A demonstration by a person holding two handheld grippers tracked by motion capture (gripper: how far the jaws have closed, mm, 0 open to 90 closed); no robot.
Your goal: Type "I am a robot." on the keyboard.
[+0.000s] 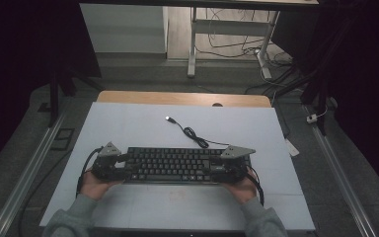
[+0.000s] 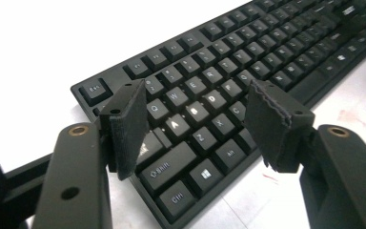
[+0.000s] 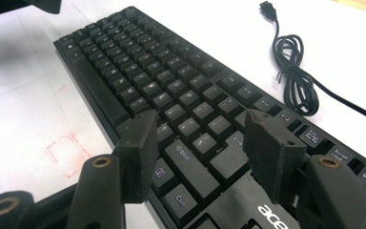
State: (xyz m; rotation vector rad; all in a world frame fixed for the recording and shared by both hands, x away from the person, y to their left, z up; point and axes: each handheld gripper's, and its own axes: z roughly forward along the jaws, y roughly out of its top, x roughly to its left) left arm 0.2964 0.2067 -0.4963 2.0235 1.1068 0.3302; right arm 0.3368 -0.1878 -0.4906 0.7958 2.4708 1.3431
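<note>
A black keyboard (image 1: pixel 177 165) lies lengthwise on the white mat (image 1: pixel 128 123), near the front. Its black cable (image 1: pixel 193 133) coils behind it and ends in a loose USB plug (image 1: pixel 169 118). My left gripper (image 1: pixel 125 159) is at the keyboard's left end. In the left gripper view the left gripper (image 2: pixel 198 102) is open, its pads hovering over the keyboard (image 2: pixel 228 71) around the A and Z keys. My right gripper (image 1: pixel 216 167) is at the right end. In the right gripper view the right gripper (image 3: pixel 202 129) is open above the Shift and Enter keys of the keyboard (image 3: pixel 162 71), with the cable (image 3: pixel 293 71) beyond.
The mat covers a wooden table (image 1: pixel 182 98). Faint red marks (image 3: pixel 66 152) are drawn on the mat in front of the keyboard. Desk legs (image 1: pixel 192 44) and loose cables stand on the floor beyond, and metal rails (image 1: pixel 24 168) run along both sides.
</note>
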